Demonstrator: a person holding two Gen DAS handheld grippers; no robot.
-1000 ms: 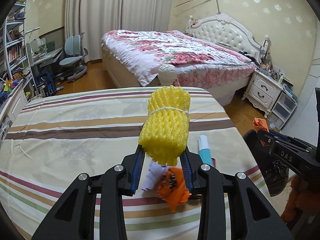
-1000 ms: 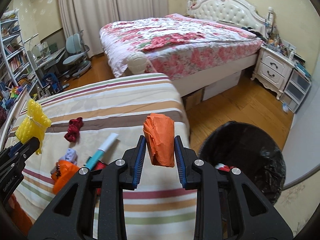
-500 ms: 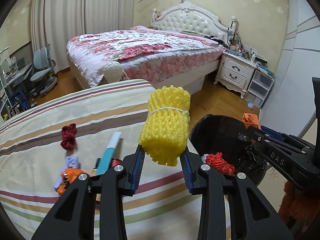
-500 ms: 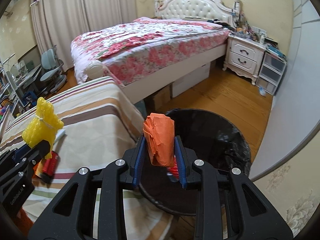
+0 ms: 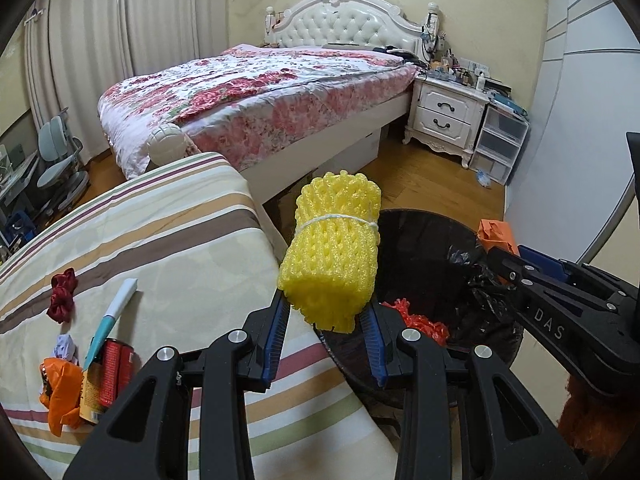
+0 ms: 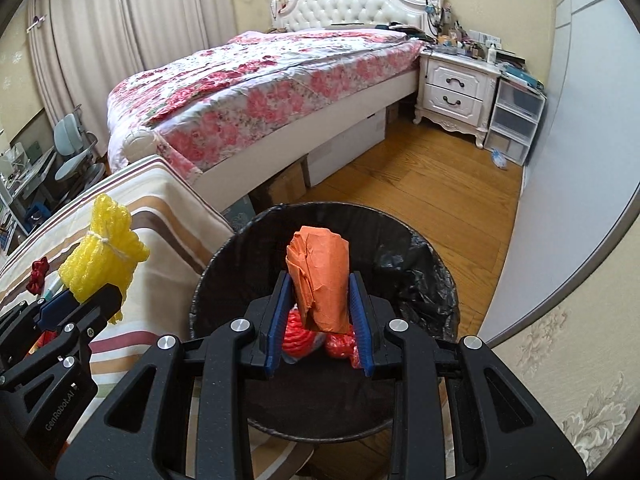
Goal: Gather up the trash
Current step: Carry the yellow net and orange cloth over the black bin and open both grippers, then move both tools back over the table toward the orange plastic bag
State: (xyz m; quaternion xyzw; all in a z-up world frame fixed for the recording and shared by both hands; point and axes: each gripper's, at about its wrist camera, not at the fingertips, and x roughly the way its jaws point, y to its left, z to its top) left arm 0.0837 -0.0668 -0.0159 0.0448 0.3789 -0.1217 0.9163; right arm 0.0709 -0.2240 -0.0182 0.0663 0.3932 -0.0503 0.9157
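Left wrist: can (image 5: 107,380), pen (image 5: 110,320) beside bin (image 5: 436,232).

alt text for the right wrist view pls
The right gripper holds a crumpled orange paper wad between its jaws, above a black-lined trash bin with red trash inside. At left, the left gripper holds a yellow foam net bundle beside a striped table.
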